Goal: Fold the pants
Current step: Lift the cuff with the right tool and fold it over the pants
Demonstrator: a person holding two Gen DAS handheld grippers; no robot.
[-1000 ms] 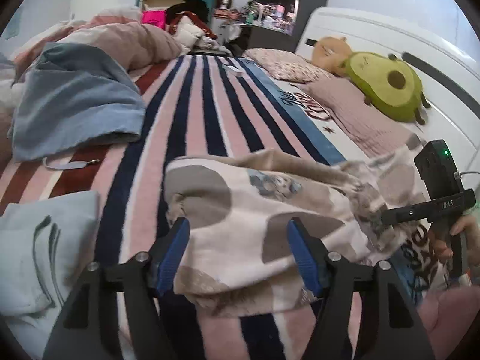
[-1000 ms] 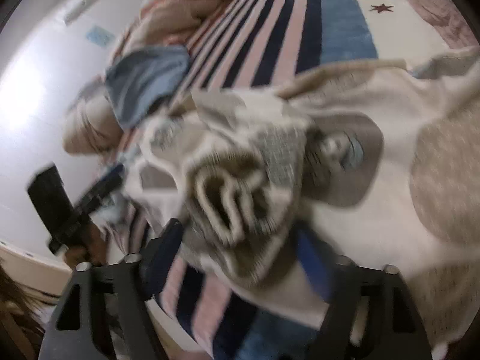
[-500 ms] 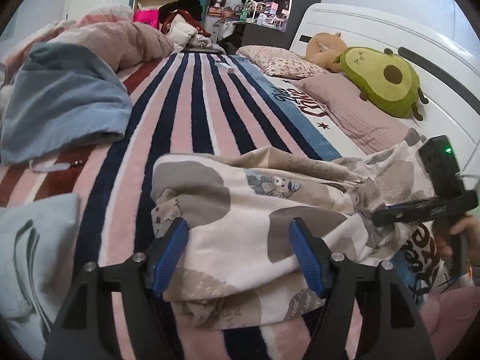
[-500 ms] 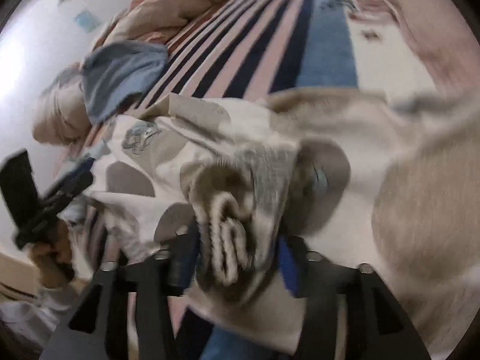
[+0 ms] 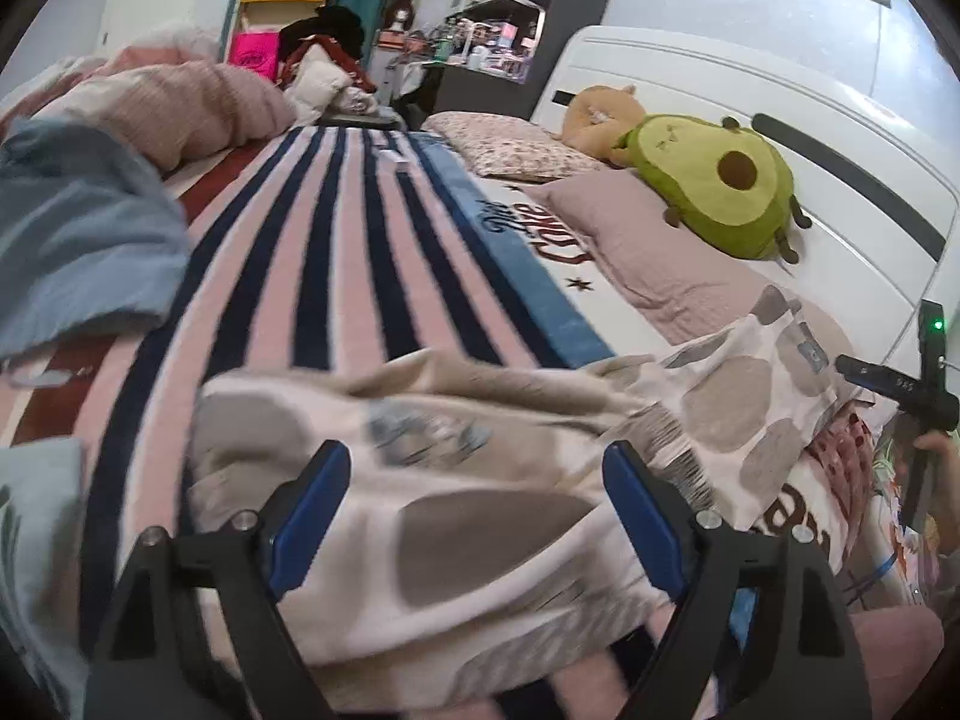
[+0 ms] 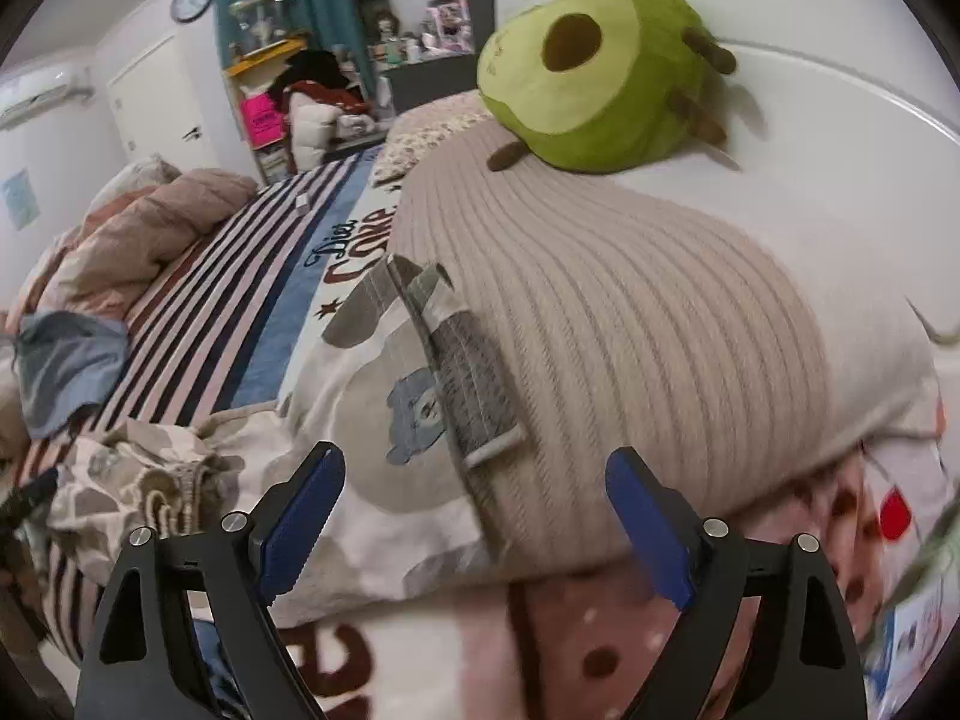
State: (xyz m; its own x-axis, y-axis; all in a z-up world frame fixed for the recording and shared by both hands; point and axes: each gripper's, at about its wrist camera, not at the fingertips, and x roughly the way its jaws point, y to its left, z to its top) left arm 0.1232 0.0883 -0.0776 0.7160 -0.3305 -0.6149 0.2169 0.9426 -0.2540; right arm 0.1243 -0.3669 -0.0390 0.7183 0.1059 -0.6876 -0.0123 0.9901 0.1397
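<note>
Up close, the left gripper (image 5: 477, 519) stands spread wide with nothing between its blue fingers (image 5: 309, 510), poised just above the pants (image 5: 468, 516). Those pants, cream with grey-brown spots and small blue cartoon figures, lie in a rumpled band across the striped blanket (image 5: 336, 252), running from near the left gripper toward the pillow (image 5: 660, 252) on the right. At the far right edge of the left view the right gripper (image 5: 900, 390) shows as a dark bar held in a hand (image 5: 933, 450).

Seen from its own camera, the right gripper (image 6: 474, 516) is likewise spread wide and holds nothing. Just ahead of it one ribbed grey cuff (image 6: 474, 396) of the pants lies against the ribbed beige pillow (image 6: 660, 330), with the leg trailing back left to a bunched heap (image 6: 144, 468) on the blanket (image 6: 240, 300).

Beyond the pillow sits an avocado plush (image 6: 600, 72) against the white headboard (image 6: 840, 138). A blue garment (image 5: 78, 240) and a pink quilt (image 5: 198, 108) lie at the blanket's far left side.
</note>
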